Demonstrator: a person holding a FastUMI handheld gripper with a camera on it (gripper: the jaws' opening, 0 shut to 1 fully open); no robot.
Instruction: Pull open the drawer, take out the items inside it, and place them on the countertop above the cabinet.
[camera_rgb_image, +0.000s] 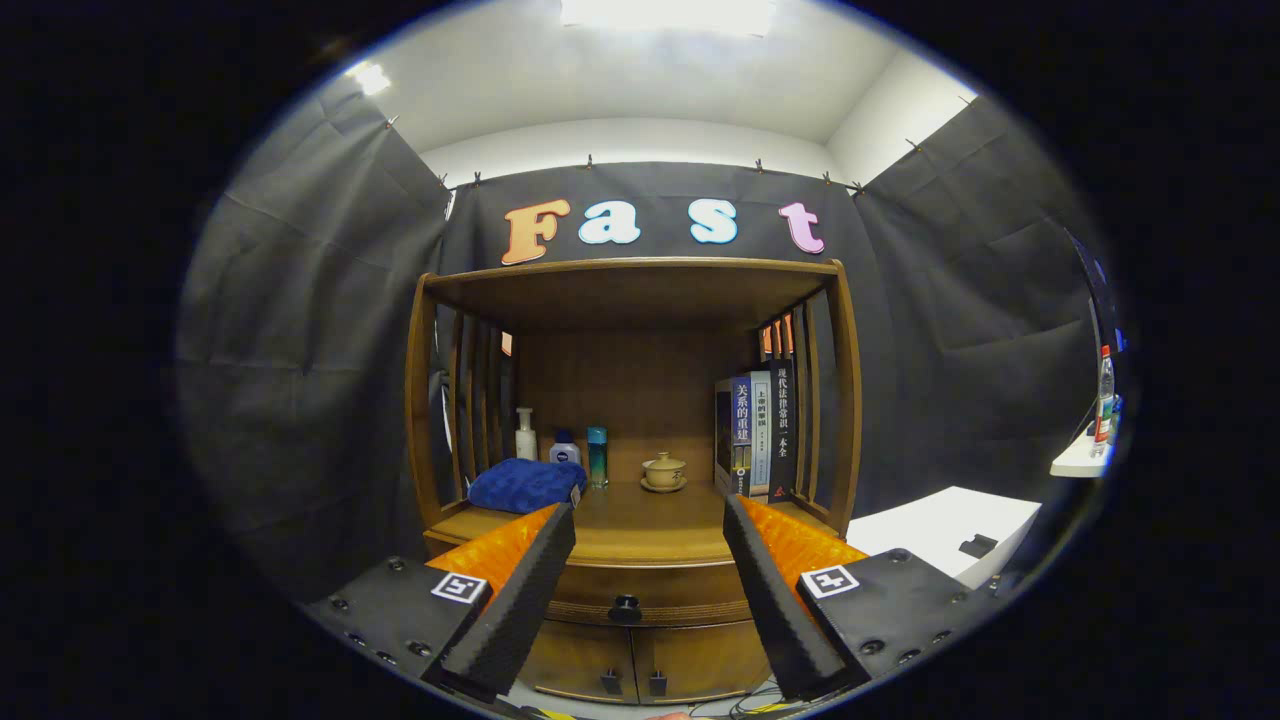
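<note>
A wooden cabinet (630, 480) stands against the black cloth wall, seen straight on from the gripper. Its upper part is an open shelf with slatted sides and a flat roof. Below the shelf runs the countertop (640, 525), and under that the drawer (655, 592), closed, with a dark round knob (625, 608) at the middle of its front. Beneath the drawer are two small doors (640, 660), each with a dark handle.

The gripper (650, 575) is held in front of the cabinet with its fingers spread wide, gripping nothing. The knob sits between the fingers and a little beyond them, untouched.

On the countertop, at the right, a row of books (757, 433) stands upright against the slats. At the left lies a folded blue towel (525, 485). Behind the towel stand three bottles: a white pump bottle (525, 434), a short bottle (565, 448) and a teal one (597, 456). Near the middle sits a small lidded cup (664, 470) on a saucer.

To the right of the cabinet is a white table (945, 535).
</note>
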